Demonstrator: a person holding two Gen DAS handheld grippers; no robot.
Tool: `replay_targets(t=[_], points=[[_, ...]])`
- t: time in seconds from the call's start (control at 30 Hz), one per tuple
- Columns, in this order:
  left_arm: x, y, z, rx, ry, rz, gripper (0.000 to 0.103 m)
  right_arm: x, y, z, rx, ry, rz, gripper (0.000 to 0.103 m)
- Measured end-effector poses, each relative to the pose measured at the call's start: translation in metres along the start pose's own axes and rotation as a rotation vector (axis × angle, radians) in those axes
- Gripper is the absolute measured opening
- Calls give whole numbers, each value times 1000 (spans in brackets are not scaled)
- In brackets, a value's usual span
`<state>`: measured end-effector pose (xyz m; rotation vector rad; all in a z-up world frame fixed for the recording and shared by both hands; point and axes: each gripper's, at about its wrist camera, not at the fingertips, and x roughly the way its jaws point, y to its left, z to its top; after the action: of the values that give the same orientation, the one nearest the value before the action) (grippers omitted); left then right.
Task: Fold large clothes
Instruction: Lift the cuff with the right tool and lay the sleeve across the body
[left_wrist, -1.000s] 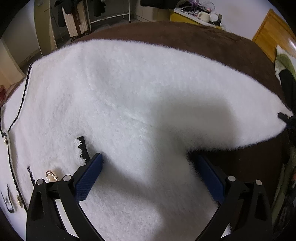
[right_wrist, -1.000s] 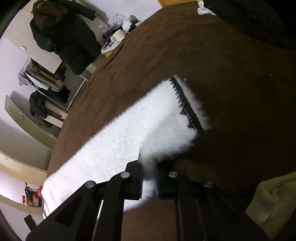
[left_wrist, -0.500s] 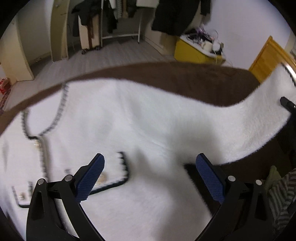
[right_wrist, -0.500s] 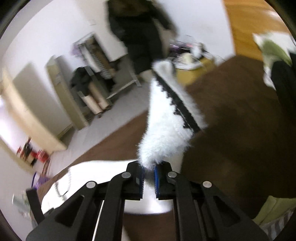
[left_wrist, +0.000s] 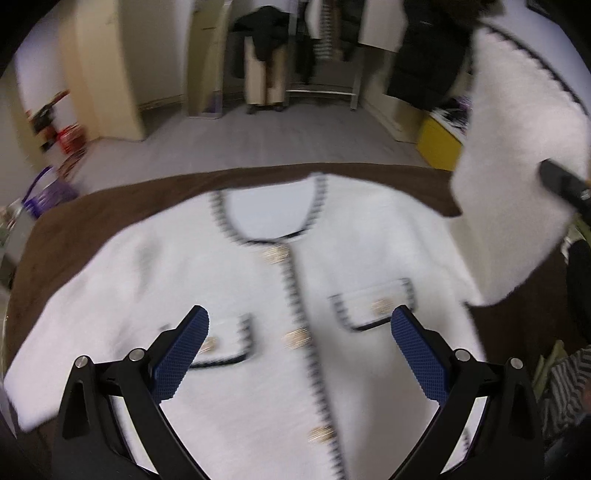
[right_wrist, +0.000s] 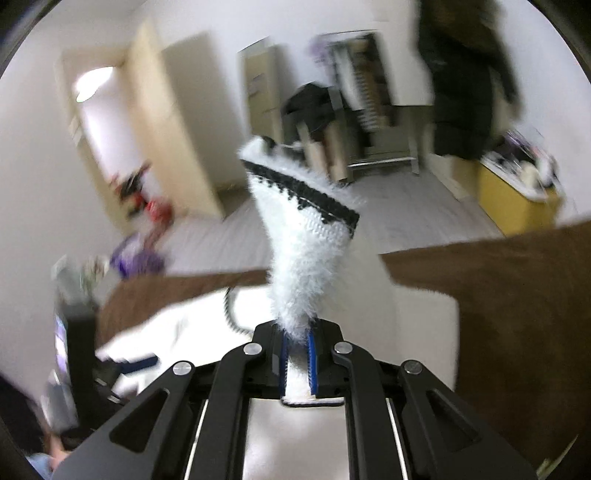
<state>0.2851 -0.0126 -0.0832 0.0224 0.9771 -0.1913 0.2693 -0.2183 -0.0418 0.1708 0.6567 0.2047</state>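
Observation:
A white fuzzy cardigan with black trim, gold buttons and two pockets lies front-up on a brown bed cover. My left gripper hangs open above its lower front, holding nothing. The cardigan's right sleeve is raised in the air at the right edge of the left wrist view. In the right wrist view my right gripper is shut on that sleeve near its black-trimmed cuff, which stands up above the jaws. The cardigan's body shows blurred below.
Beyond the bed's far edge is grey floor with a clothes rack, hanging dark coats and a yellow cabinet. Striped and green fabric lies at the right of the bed. A purple basket stands at the left.
My right gripper lifted the sleeve off the bed, up and toward the cardigan's body, rolling as it went. My left gripper rose and drew back, bringing the whole cardigan front into view.

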Motion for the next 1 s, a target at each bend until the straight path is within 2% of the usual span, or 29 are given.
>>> replay_targets(t=[0.07,0.17,0.3,0.57,0.7,1.0], points=[[-6,24,-12,-29,-9,29,97,22,31,-14,-41,37,51,9],[-8,62,-38,-91,-17,66,97,60,65,-39,-98,101,79,9],[0,99,-74,-154,3,103,97,105,92,-74,-88,187,122,9],[9,148,-125,-232,25,147,97,147,147,-125,-192,271,113,9],[14,155,-141,-269,45,159,97,175,151,-151,-201,344,107,9],[25,165,-155,-295,75,172,97,178,152,-155,-198,350,108,10]])
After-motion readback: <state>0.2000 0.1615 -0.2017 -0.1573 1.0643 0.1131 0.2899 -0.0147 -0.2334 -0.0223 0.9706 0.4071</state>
